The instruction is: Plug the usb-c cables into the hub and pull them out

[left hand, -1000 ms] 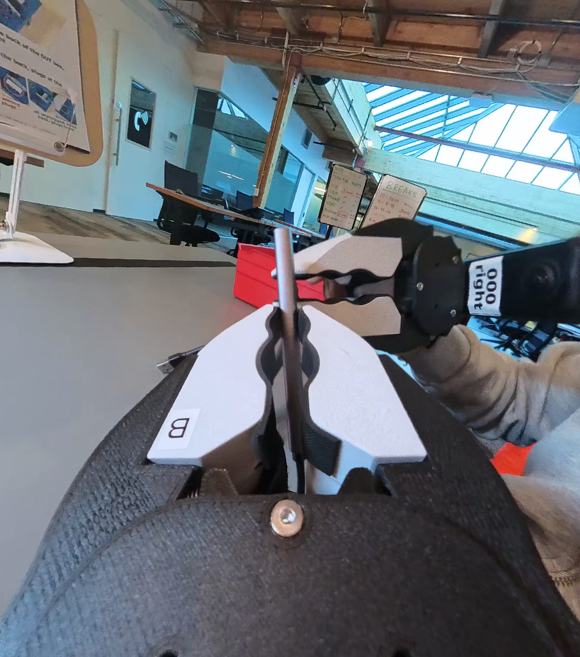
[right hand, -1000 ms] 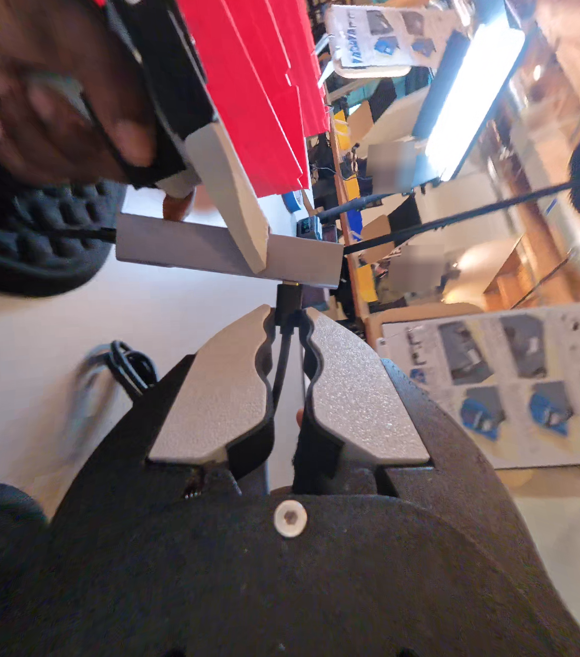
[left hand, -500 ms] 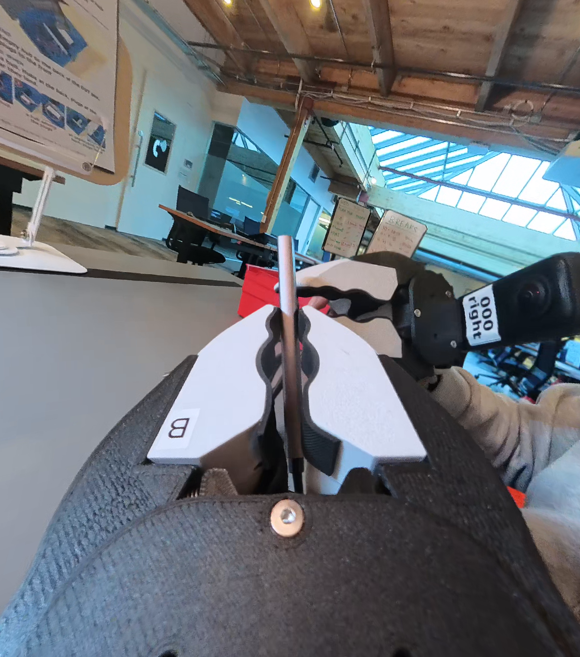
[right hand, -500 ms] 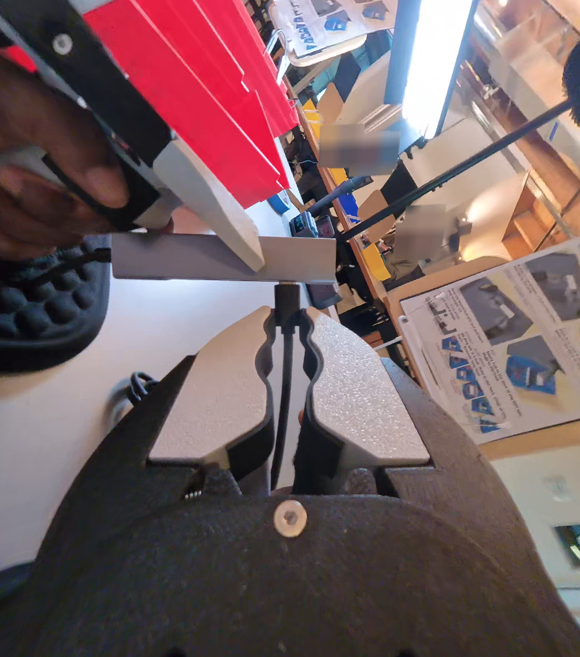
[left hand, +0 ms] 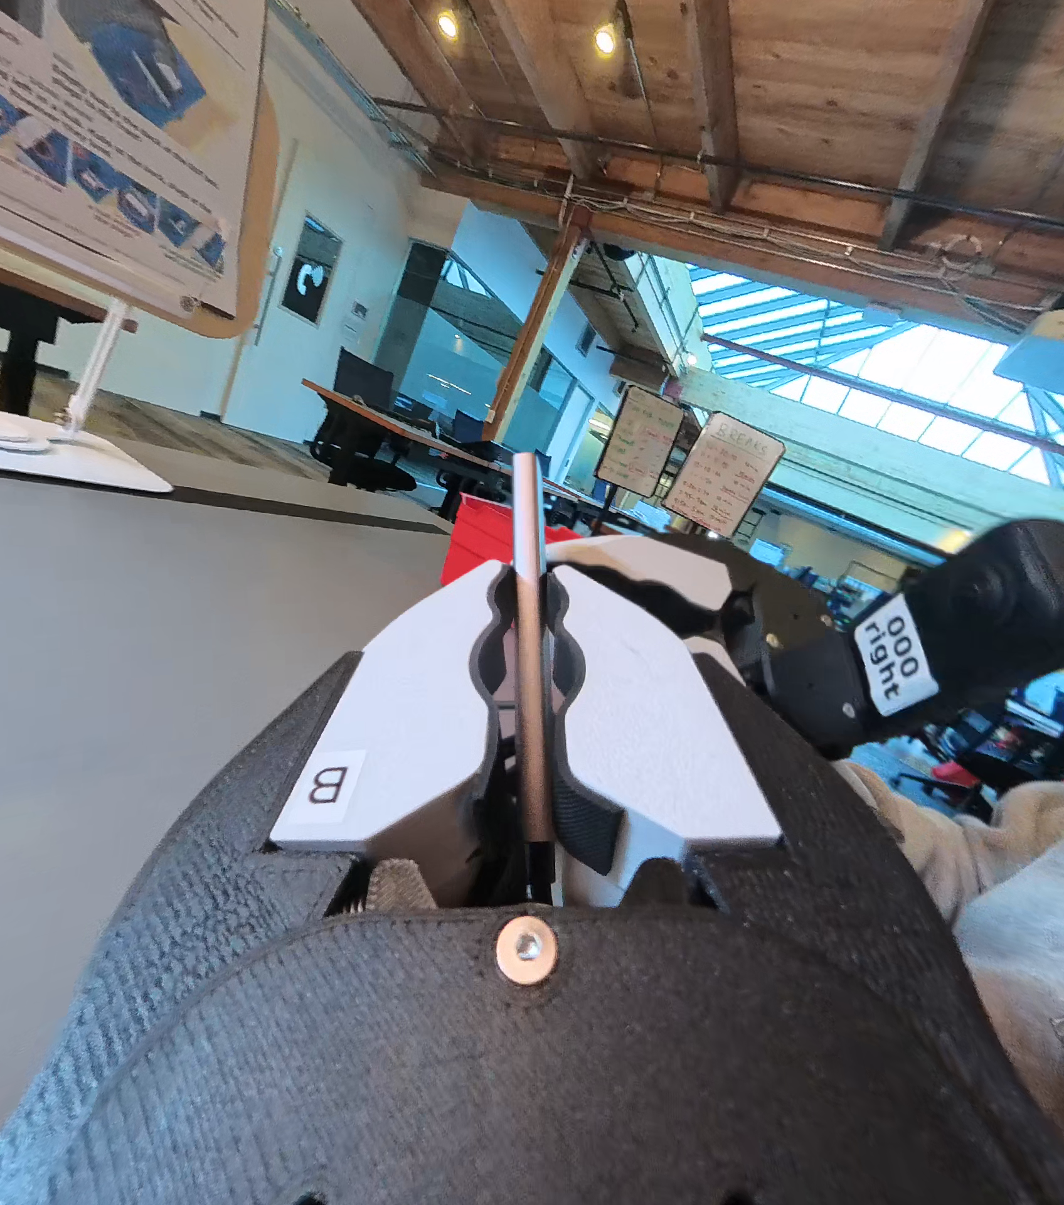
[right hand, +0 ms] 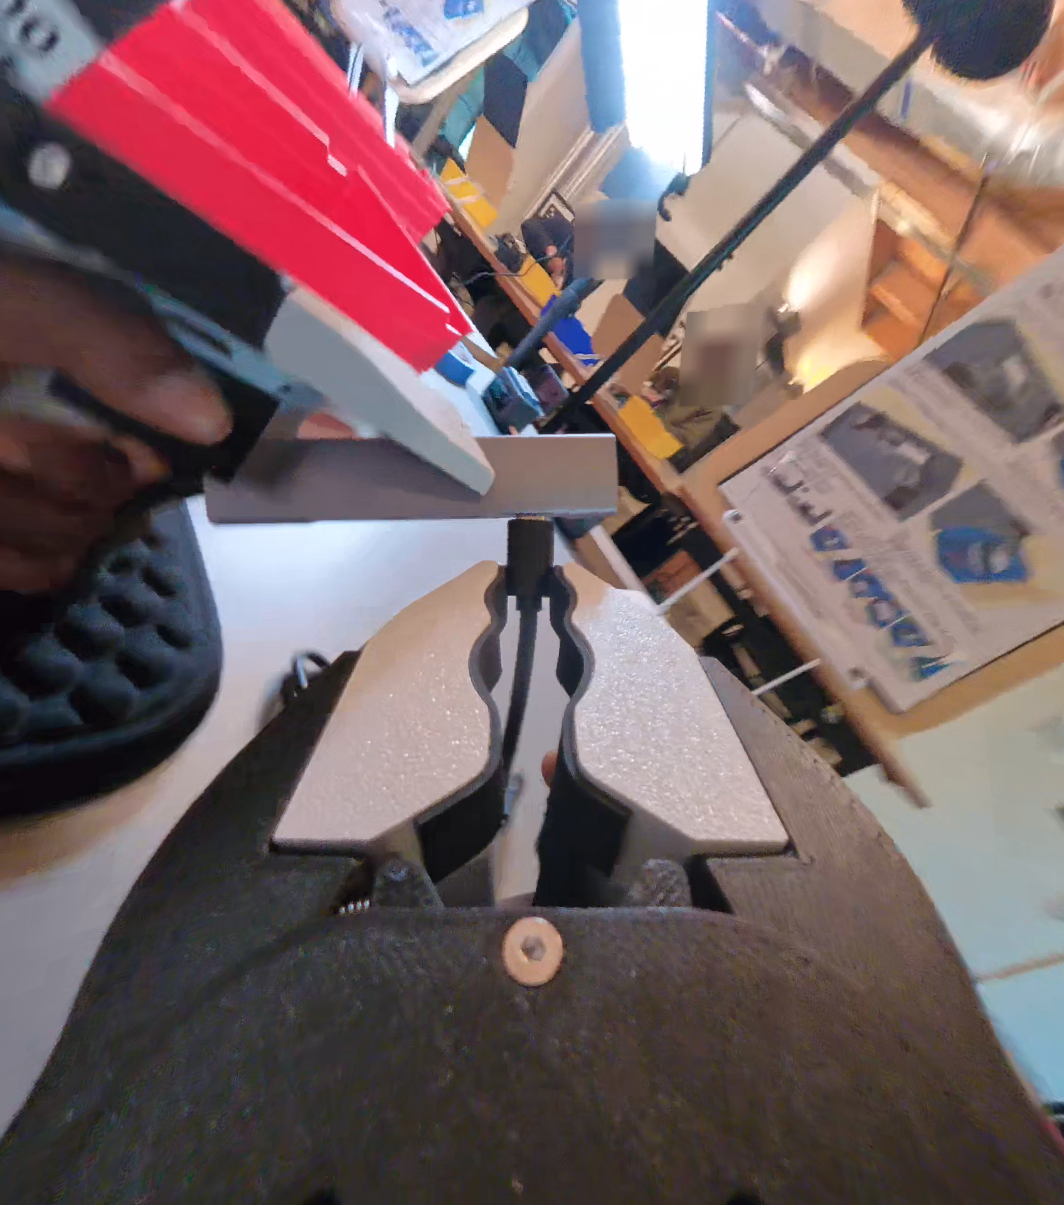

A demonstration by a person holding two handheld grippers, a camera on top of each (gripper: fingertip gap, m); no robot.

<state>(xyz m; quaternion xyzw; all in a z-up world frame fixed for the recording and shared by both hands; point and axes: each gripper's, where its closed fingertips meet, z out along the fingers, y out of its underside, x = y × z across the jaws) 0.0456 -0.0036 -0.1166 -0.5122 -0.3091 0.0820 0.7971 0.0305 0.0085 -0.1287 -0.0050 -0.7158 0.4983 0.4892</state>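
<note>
My left gripper is shut on the slim grey hub, held edge-on and upright above the grey table. In the right wrist view the hub is a flat grey bar, with the left gripper's finger clamped on it. My right gripper is shut on a black usb-c cable plug. The plug's tip meets the hub's lower edge near its right end. The cable runs back between my fingers. The right gripper also shows just behind the hub in the left wrist view.
A red bin stands behind the grippers. An instruction board on a white stand is at the table's far left. A coil of black cable lies on the table. A black padded mat is at left. My two grippers' fingertips are within a few centimetres of each other.
Both grippers have tilted and lifted together, so the views show more ceiling. The plug stays at the hub's edge. The right gripper now sits lower and closer behind the hub.
</note>
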